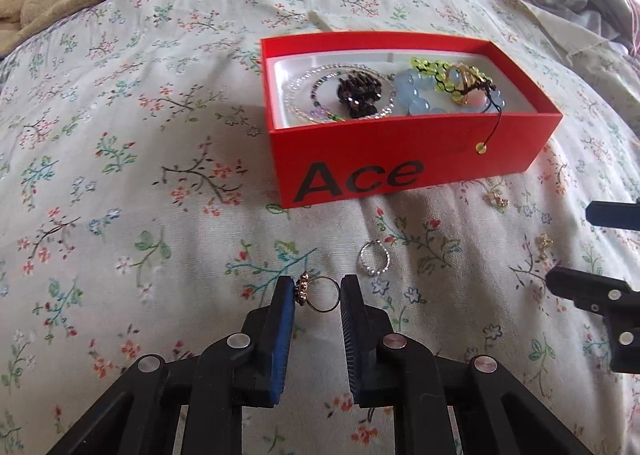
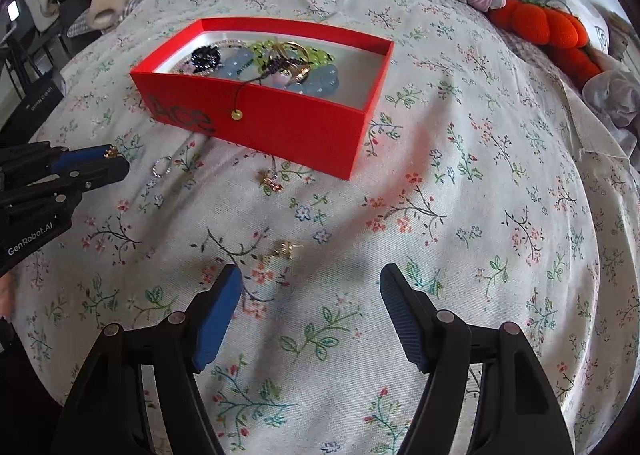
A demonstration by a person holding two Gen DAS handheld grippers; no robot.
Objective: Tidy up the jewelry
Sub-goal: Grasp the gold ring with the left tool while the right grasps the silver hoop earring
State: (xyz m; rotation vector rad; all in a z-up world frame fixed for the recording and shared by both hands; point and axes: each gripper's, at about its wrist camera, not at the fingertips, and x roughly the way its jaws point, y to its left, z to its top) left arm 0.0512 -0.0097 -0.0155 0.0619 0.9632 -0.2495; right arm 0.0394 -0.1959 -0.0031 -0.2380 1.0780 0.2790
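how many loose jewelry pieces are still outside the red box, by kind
Gold ring pinched in the left tool: 1
Silver ring on the bedspread: 1
Small gold pieces on the bedspread, too small to tell the kind: 2
Total outside the red box: 4

Both cams ride their grippers, tilted down at the floral bedspread [image 1: 120,175] from close up. Left view faces the red box [image 1: 400,159] straight ahead; right view has it ahead-left. Both share the box [image 2: 280,127] and bedspread.
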